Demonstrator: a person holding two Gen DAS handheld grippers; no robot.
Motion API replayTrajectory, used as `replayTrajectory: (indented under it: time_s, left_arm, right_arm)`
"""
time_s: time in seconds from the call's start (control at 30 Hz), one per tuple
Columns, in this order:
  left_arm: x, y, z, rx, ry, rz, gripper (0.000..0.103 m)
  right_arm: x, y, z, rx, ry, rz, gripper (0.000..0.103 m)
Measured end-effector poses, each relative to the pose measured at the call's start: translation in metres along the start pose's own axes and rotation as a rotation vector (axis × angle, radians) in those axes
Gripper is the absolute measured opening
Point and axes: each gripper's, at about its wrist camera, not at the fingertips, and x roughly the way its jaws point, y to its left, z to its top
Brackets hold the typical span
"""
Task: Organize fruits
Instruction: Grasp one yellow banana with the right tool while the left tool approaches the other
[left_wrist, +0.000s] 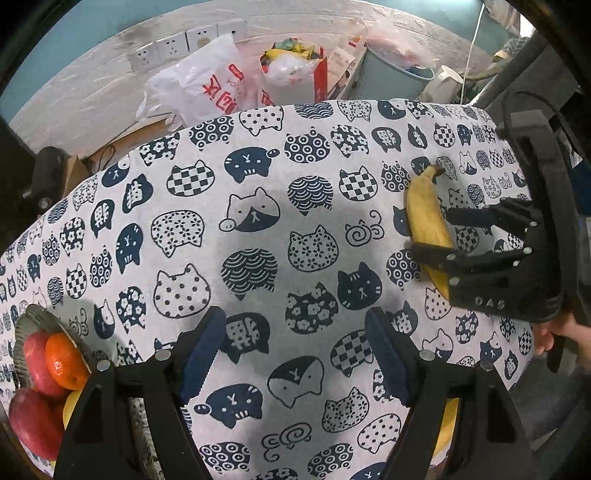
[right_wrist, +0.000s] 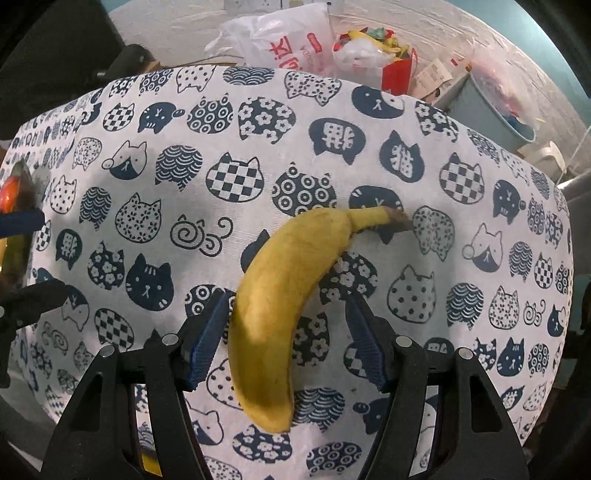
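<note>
A yellow banana (right_wrist: 280, 295) lies on the cat-print tablecloth (right_wrist: 147, 184), its stem pointing to the far right. My right gripper (right_wrist: 286, 343) points down over it, open, with the banana's lower half between the blue pads (right_wrist: 207, 339); a gap shows on the right side. In the left wrist view the same banana (left_wrist: 424, 206) sits at the right with the right gripper (left_wrist: 436, 230) straddling it. My left gripper (left_wrist: 295, 354) is open over bare cloth with nothing between its fingers. A bowl (left_wrist: 33, 314) with red apples (left_wrist: 37, 417) and an orange (left_wrist: 64, 362) stands at the lower left.
Beyond the table's far edge stand white plastic bags (left_wrist: 207, 85), a red bag of rubbish (left_wrist: 295, 70) and a blue bin (left_wrist: 391, 77). A person's hand (left_wrist: 554, 332) holds the right gripper. The left gripper's blue pad (right_wrist: 22, 219) shows at the right wrist view's left edge.
</note>
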Motion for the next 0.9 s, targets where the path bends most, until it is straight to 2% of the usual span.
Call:
replayTrajectory:
  time_s: [0.1,0.13,0.27,0.43,0.7,0.9]
  left_arm:
    - [0.002,0.0,0.002,0.001,0.004,-0.006,0.079]
    - [0.003,-0.001,0.002,0.001,0.006,-0.008,0.079]
    - [0.005,-0.002,0.002,-0.001,0.013,-0.015,0.079]
    - [0.004,-0.006,0.001,0.01,0.013,-0.031,0.079]
    - [-0.009,-0.021,-0.009,0.055,0.009,-0.079,0.079]
    - [-0.022,-0.042,-0.021,0.117,-0.009,-0.136,0.079]
  right_arm:
    - [0.006,0.005,0.0,-0.019,0.0,-0.016,0.064]
    - [0.007,0.006,-0.001,-0.024,0.002,-0.019,0.057]
    - [0.006,0.01,-0.005,-0.023,-0.005,-0.004,0.044]
    - [0.001,0.009,-0.008,-0.006,0.006,0.024,0.037]
    - [-0.02,0.007,-0.02,-0.007,-0.007,0.047,0.034]
    - [-0.049,0.004,-0.027,-0.003,-0.052,0.046,0.034]
